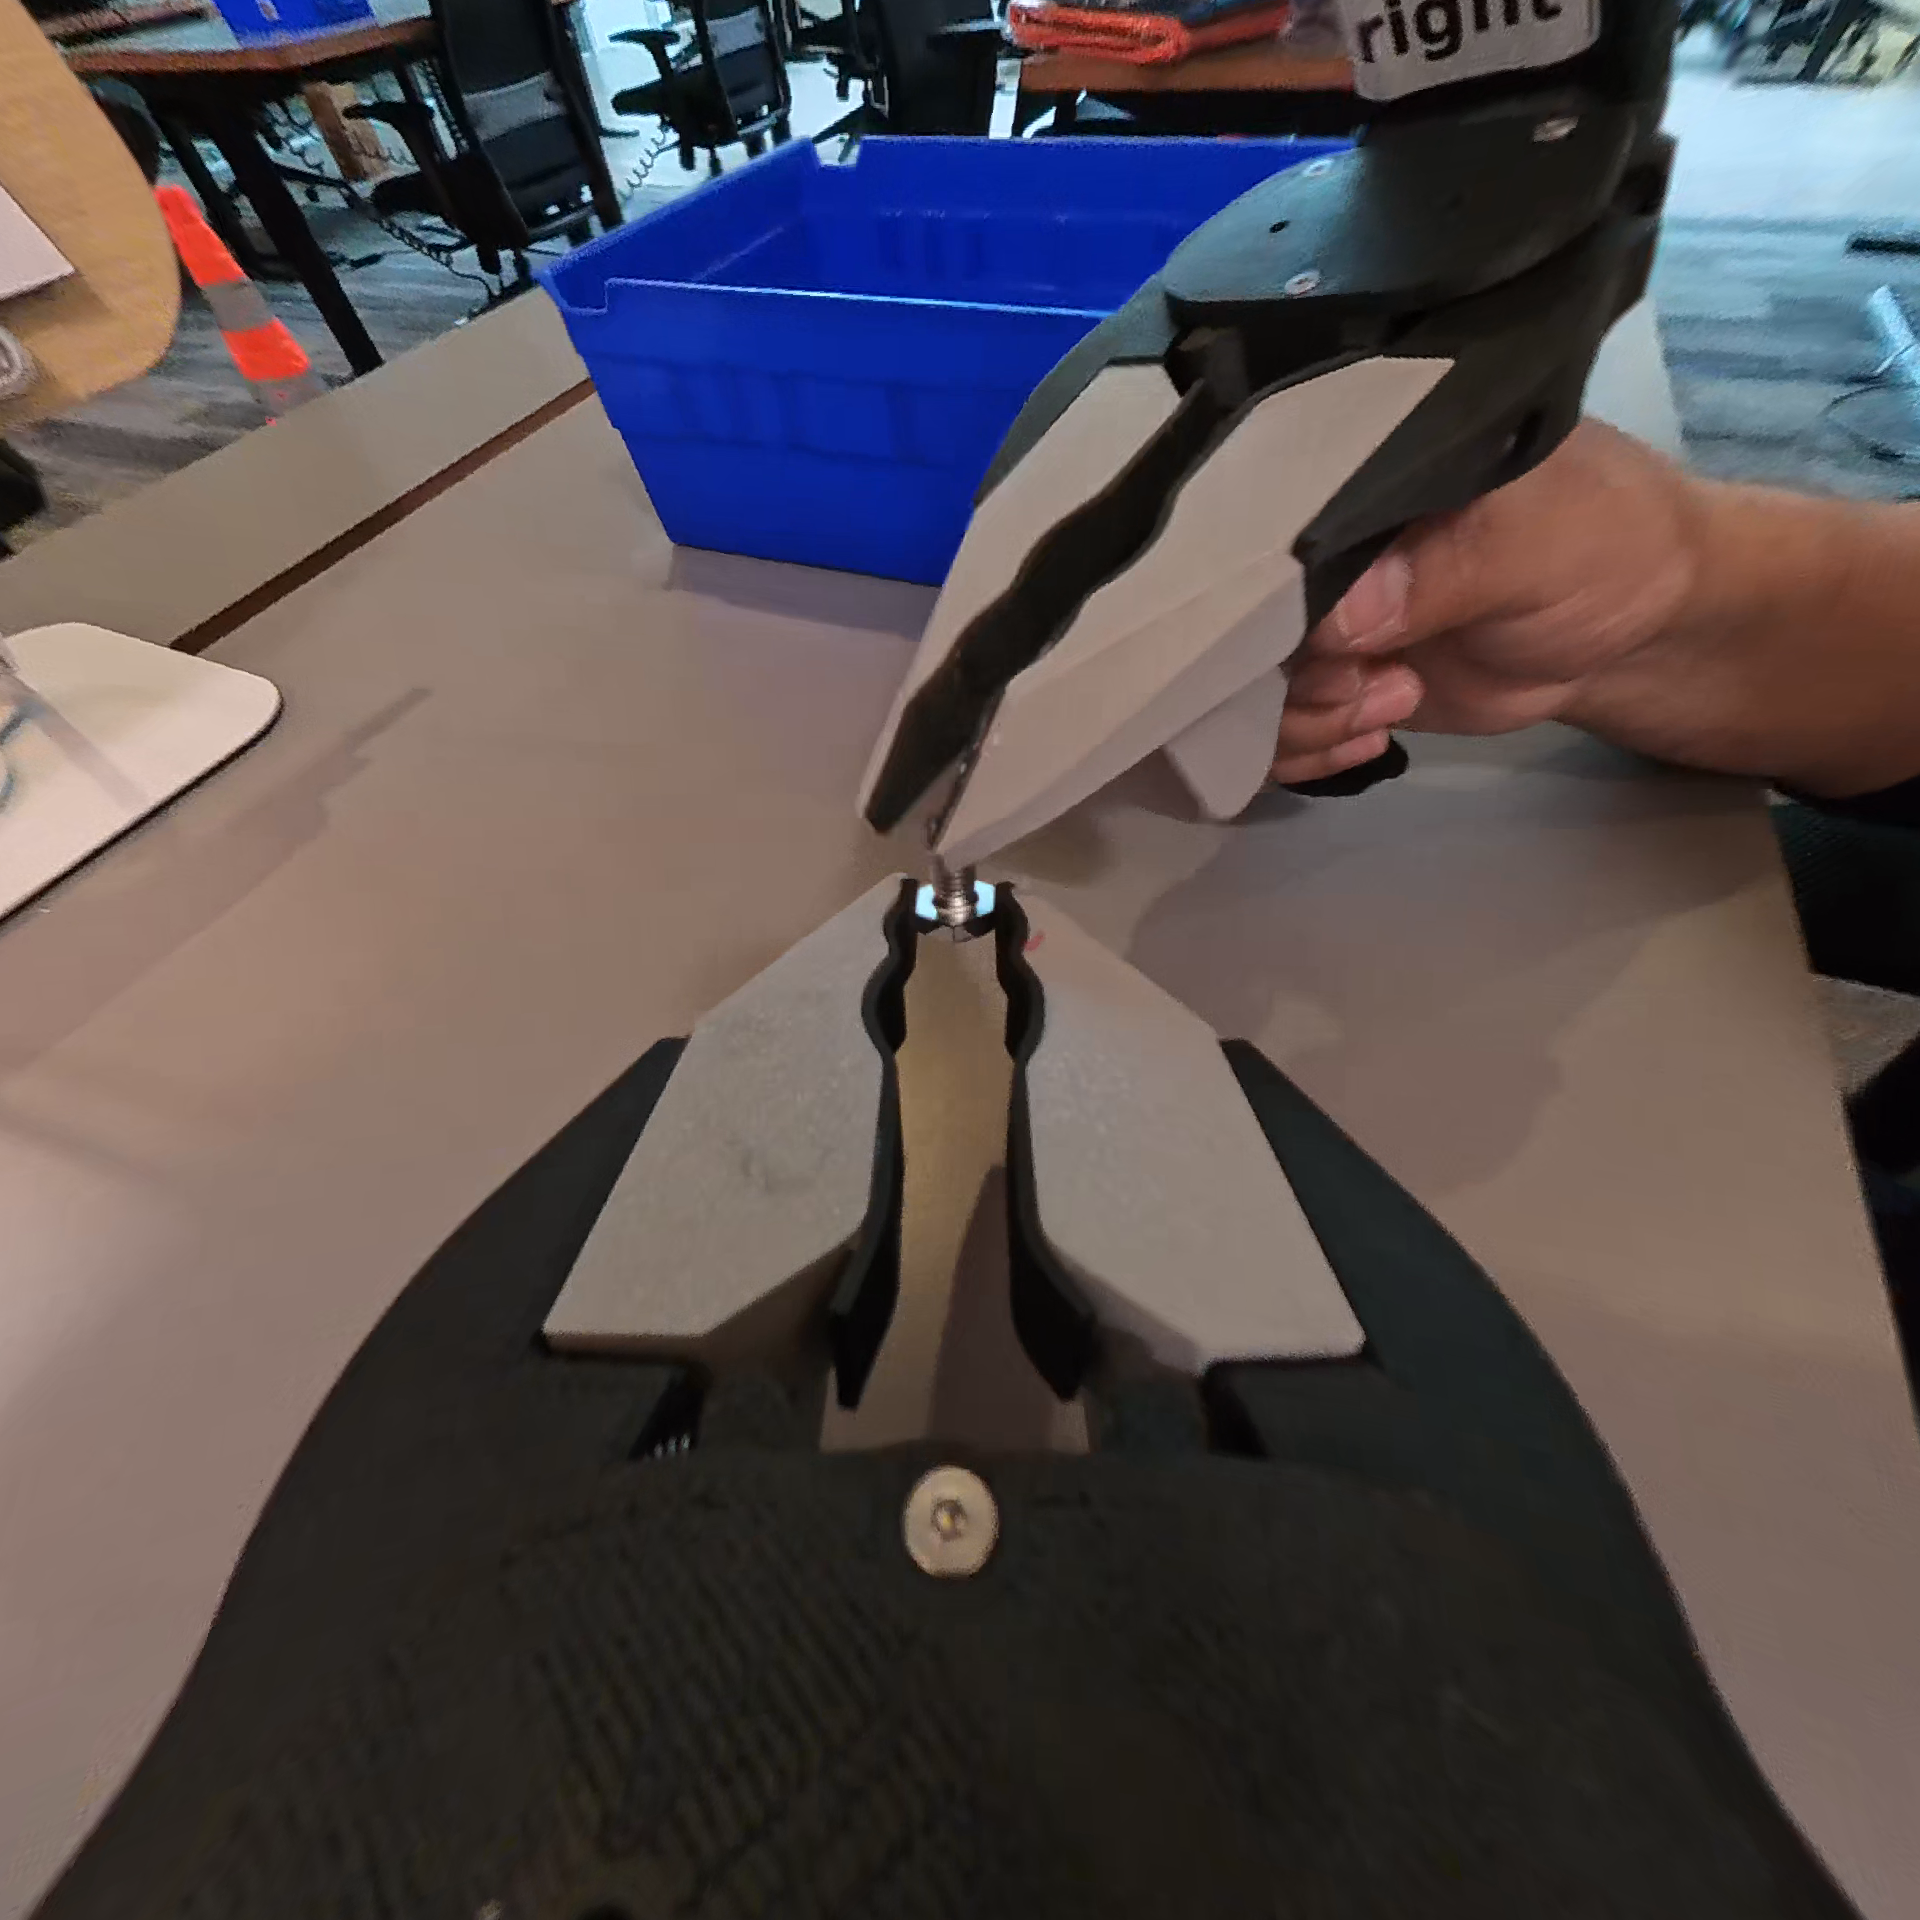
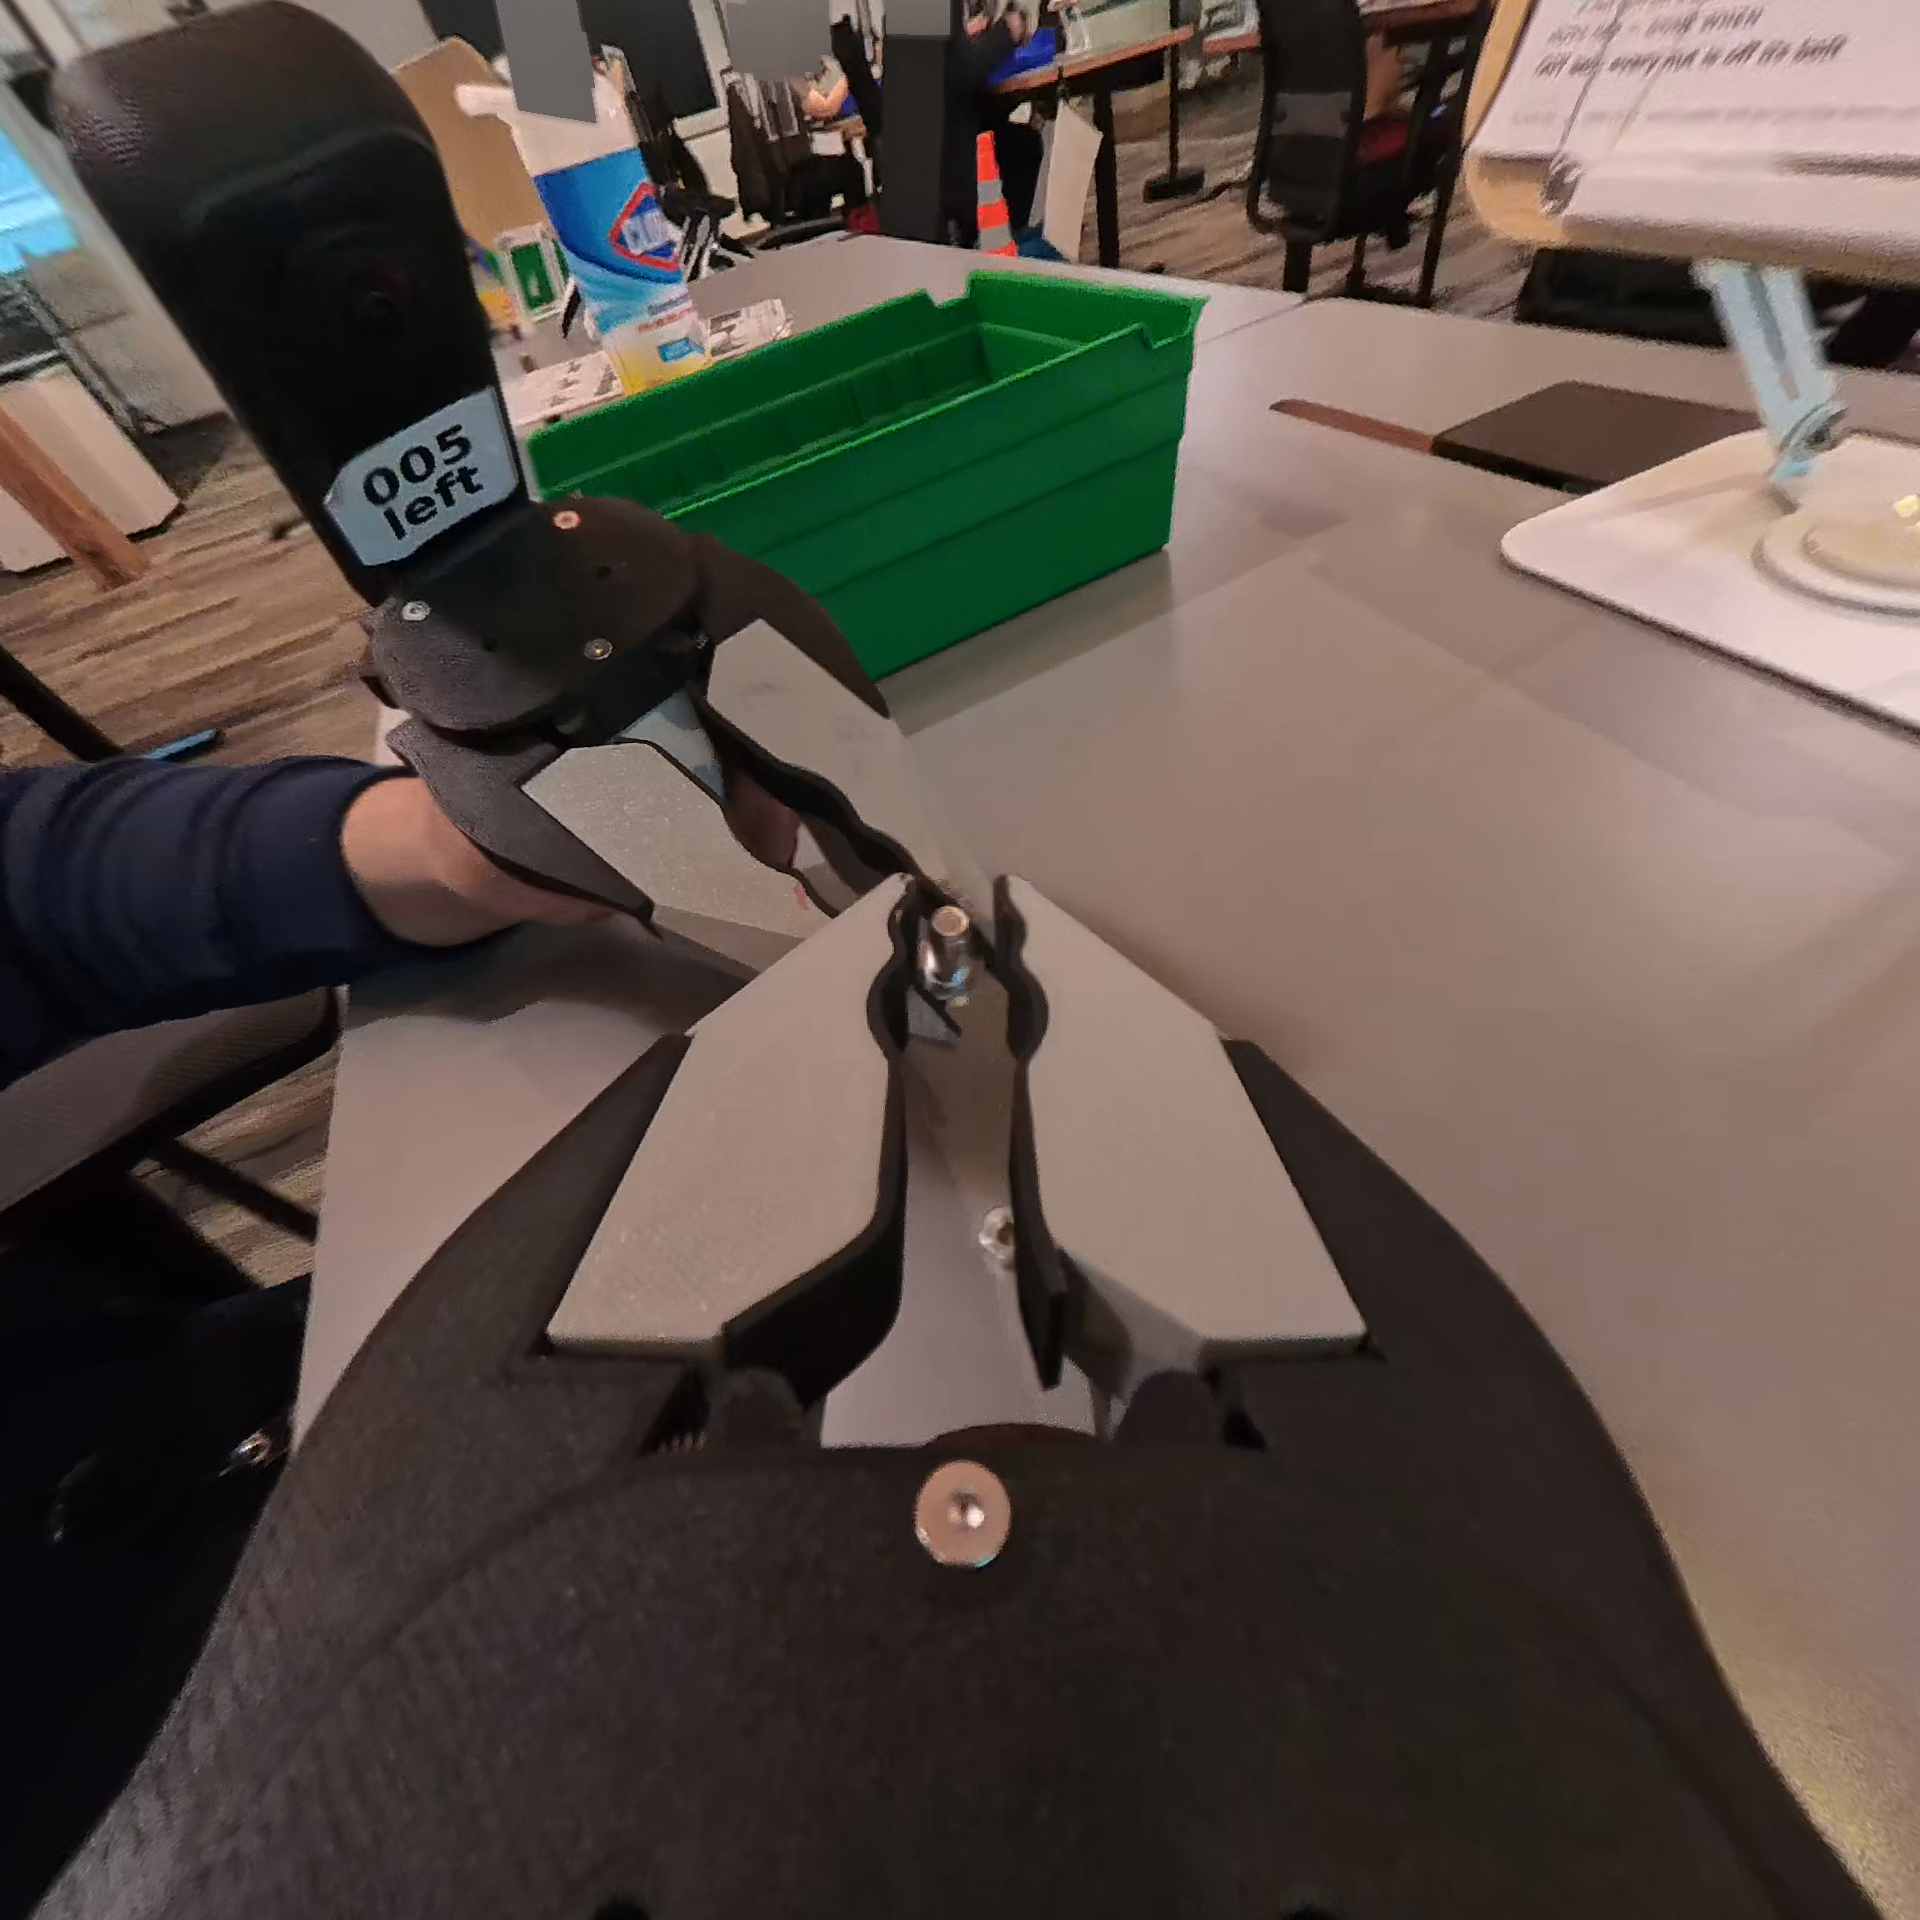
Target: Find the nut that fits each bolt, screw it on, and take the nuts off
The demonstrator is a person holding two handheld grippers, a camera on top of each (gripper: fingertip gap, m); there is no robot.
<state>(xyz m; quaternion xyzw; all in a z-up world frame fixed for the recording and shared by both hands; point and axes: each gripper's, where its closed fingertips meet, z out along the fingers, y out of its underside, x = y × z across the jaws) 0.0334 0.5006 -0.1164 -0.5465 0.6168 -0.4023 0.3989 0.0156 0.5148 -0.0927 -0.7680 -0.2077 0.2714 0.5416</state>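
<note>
Between both jaws, silver bolt (nut on)

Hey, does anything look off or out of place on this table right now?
Nothing stands out. The left gripper holds the nut, the right gripper holds the bolt, and the blue bin and green bin sit upright.

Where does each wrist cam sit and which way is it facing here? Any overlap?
Left wrist view: on the left gripper, looking along its fingers across the table toward the blue bin; the right gripper and the hand holding it show.
Right wrist view: on the right gripper, facing the green bin; the left gripper, a hand and a dark sleeve show.
Shared: both grippers, the nut and bolt pinched between them, and the grey table.
</note>
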